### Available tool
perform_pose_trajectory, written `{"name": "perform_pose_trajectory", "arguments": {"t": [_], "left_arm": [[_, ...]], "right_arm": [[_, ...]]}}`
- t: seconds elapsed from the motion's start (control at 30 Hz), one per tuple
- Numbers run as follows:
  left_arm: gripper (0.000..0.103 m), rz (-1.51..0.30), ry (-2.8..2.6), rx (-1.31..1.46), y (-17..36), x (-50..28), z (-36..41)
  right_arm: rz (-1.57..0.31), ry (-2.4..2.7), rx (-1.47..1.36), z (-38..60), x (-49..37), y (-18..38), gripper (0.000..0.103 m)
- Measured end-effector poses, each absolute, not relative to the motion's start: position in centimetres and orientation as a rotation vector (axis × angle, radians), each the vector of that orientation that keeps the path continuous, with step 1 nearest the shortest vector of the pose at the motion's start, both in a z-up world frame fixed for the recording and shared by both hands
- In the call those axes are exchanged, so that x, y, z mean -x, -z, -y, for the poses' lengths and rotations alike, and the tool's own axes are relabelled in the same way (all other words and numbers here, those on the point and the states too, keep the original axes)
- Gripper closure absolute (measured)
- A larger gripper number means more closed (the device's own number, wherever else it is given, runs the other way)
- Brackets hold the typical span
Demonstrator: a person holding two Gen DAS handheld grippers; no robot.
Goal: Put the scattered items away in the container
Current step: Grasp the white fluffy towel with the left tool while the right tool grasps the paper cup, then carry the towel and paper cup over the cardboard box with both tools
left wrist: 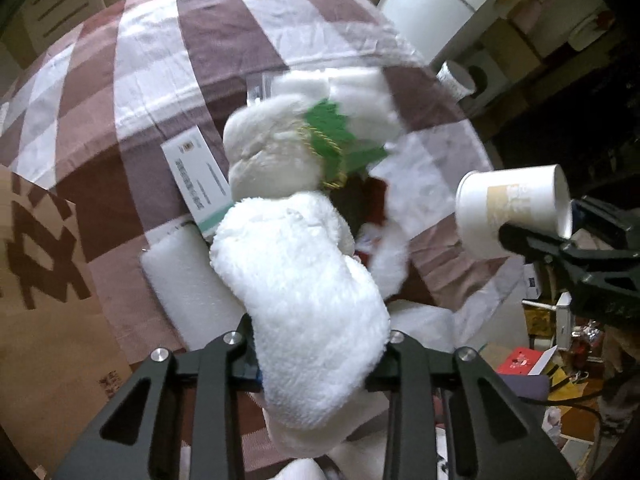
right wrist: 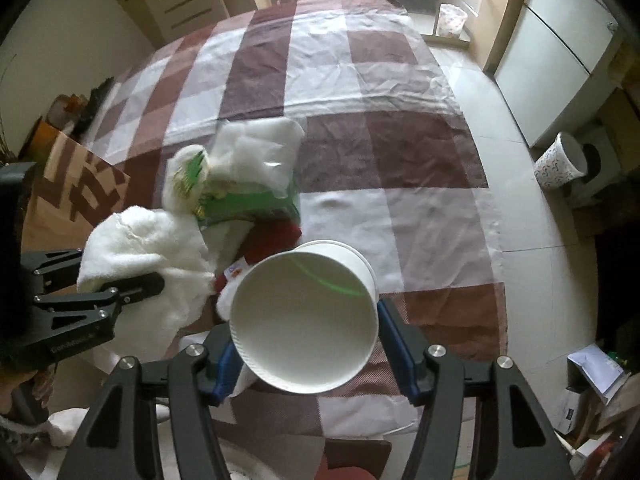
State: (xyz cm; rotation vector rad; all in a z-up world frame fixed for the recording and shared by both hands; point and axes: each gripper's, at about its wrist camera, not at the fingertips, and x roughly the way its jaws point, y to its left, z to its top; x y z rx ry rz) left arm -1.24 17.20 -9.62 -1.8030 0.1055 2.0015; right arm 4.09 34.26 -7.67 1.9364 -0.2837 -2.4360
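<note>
Above the near edge of a table [right wrist: 420, 216] draped in a brown-and-white checked cloth, two hand-held tools each carry something clear of the surface. The left tool [left wrist: 316, 356] has its jaws pressed in on the fluffy white cuff of a plush Christmas stocking [left wrist: 296, 264], so the rest hangs below it, green holly trim and gold cord pointing toward the cloth. The right tool [right wrist: 306, 346] pinches a white paper cup [right wrist: 308, 316] across its sides, blue pads against the wall; from its own camera the open mouth faces the lens and the cup looks empty.

Beneath the stocking, toward the table's near left corner, lie the remaining scattered items: a long white box with green print [left wrist: 198, 176], white foam blocks [left wrist: 188, 280], a clear plastic bag of white padding [right wrist: 260, 152] and something red [right wrist: 276, 240]. A brown cardboard box [left wrist: 44, 280] with dark printed characters stands at the left edge, probably the container meant to receive everything. Both items seem lifted for carrying there.
</note>
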Motion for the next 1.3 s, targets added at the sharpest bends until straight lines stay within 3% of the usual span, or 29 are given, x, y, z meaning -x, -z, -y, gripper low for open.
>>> {"name": "perform_pose_trajectory", "arguments": {"t": [0.67,1.3], "left_arm": [[0.071,0.130,-2.179,1.685,-1.6,-1.4,-8.7],[0.071,0.443,-2.501,1.509,-9.8,-3.4,6.5]], "right_arm": [[0.152,2.414,-1.773,-25.9,-1.7,-0.4,0.040],[-0.072,2.328,-1.533,-12.9,3.6,-6.8,0.040]]}}
